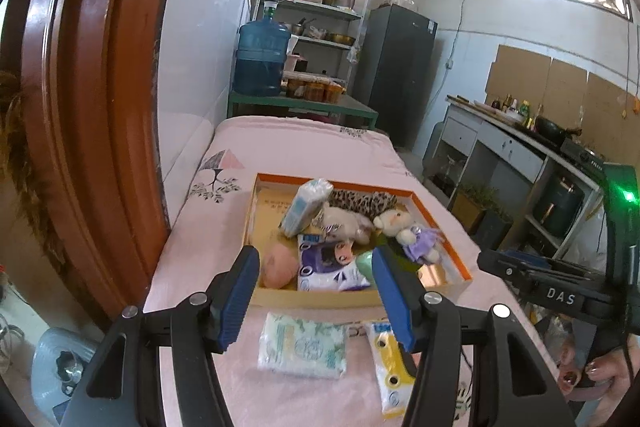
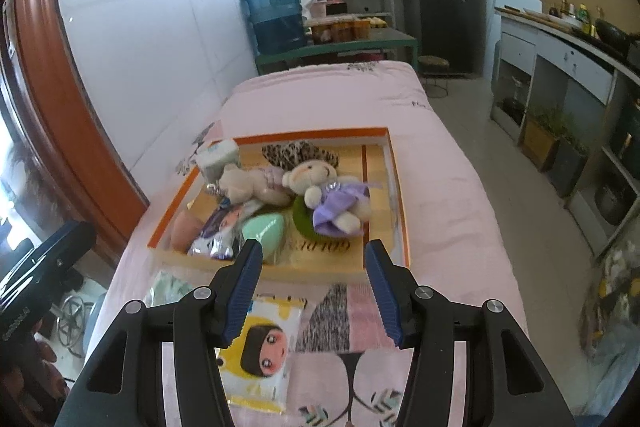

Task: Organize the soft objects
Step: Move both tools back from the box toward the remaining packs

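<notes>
An orange-rimmed box (image 1: 420, 199) (image 2: 308, 137) lies on the pink bed and holds a plush bear in a purple dress (image 1: 404, 231) (image 2: 332, 195), a beige plush (image 2: 248, 183), leopard fabric (image 2: 296, 153), tissue packs, a pink sponge (image 1: 278, 265) and a green sponge (image 2: 264, 231). On the bedcover in front of the box lie a green-patterned tissue pack (image 1: 302, 345) and a yellow tissue pack (image 1: 390, 367) (image 2: 260, 343). My left gripper (image 1: 315, 257) is open above the green-patterned pack, holding nothing. My right gripper (image 2: 314, 247) is open over the yellow pack, also holding nothing.
A brown door frame (image 1: 92, 107) runs close along the left of the bed. Beyond the bed stand a blue water jug (image 1: 262, 59), shelves and a dark fridge (image 1: 396, 67). A counter (image 2: 560, 59) lines the right side across a strip of floor.
</notes>
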A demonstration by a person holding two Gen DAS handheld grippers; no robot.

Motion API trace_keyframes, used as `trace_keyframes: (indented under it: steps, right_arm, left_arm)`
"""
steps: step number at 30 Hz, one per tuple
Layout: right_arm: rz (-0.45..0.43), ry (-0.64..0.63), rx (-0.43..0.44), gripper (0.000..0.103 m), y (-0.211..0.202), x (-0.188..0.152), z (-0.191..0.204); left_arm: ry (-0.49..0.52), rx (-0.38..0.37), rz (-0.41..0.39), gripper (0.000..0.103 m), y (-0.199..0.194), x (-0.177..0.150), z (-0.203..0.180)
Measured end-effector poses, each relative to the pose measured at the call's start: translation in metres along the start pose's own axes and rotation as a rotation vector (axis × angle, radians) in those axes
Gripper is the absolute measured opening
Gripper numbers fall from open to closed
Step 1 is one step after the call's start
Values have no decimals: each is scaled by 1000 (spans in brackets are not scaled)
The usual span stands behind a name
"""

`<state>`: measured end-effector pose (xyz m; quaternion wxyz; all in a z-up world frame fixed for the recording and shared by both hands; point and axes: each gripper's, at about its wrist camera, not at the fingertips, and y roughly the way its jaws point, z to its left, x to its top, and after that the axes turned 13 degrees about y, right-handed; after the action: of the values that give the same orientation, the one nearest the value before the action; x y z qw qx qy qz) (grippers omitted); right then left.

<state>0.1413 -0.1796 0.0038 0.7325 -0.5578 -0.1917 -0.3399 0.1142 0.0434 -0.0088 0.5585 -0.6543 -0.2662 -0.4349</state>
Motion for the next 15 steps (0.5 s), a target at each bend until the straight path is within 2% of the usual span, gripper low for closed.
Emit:
trace_keyframes:
  steps: [7, 12, 15]
  right_arm:
    - [48, 28, 29, 57, 3, -20, -1]
    - [83, 7, 54, 63, 12, -36, 11]
    - [105, -10, 44, 71, 21, -47, 19]
  left_arm:
    - [7, -8, 15, 58, -4, -13, 1]
    - [-2, -10, 22, 58, -5, -24, 4]
    - [-10, -7, 20, 58, -8, -28, 6]
